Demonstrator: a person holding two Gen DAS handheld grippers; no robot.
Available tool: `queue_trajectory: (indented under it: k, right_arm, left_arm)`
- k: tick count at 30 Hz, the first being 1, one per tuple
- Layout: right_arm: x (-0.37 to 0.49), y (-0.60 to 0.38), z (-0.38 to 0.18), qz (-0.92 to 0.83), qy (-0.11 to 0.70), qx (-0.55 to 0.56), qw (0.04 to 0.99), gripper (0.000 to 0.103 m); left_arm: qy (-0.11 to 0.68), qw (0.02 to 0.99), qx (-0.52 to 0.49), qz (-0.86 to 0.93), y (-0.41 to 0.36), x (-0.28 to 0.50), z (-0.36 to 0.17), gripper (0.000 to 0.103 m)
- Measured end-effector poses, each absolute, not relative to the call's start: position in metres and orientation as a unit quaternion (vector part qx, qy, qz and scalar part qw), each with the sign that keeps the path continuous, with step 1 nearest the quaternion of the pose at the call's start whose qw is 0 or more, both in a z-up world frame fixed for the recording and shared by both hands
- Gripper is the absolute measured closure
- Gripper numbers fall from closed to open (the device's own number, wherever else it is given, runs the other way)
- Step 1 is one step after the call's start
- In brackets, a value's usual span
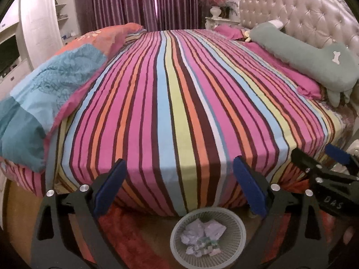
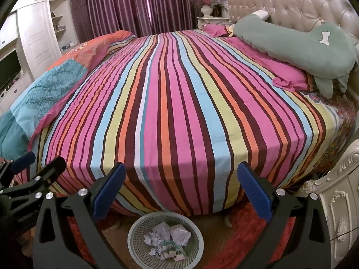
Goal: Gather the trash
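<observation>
A round white mesh wastebasket (image 1: 237, 228) stands on the floor at the foot of the striped bed (image 1: 179, 103). Crumpled white paper (image 1: 202, 235) lies inside it. The basket also shows in the right wrist view (image 2: 197, 231), with crumpled paper and small wrappers (image 2: 166, 242) in it. My left gripper (image 1: 179, 179) is open and empty, held above the basket in front of the bed edge. My right gripper (image 2: 181, 186) is open and empty, beside the left one. Each gripper shows at the edge of the other's view: the right gripper (image 1: 323, 159) and the left gripper (image 2: 42, 163).
The striped sheet (image 2: 179, 100) shows no loose items. A folded blue and orange quilt (image 1: 49, 85) lies on its left side. A green plush pillow (image 1: 303, 51) and pink pillows (image 2: 287, 71) lie by the tufted headboard (image 2: 303, 2). A carved white nightstand (image 2: 338, 201) stands at right. A red rug (image 1: 125, 231) covers the floor.
</observation>
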State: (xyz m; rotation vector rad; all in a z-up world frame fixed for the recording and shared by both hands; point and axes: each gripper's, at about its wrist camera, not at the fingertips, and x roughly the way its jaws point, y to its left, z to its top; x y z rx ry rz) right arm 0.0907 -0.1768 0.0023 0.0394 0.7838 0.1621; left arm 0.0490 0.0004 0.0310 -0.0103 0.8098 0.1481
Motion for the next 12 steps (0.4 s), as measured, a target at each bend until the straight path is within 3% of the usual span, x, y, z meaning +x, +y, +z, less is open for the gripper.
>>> queue_trajectory:
  k: [12]
  right_arm:
    - [0.0871, -0.1769, 0.0067, 0.078, 0.372, 0.023, 0.925, 0.008]
  left_arm:
    - [0.398, 0.915, -0.012, 0.06, -0.0003, 0.0472, 0.0364, 0.011]
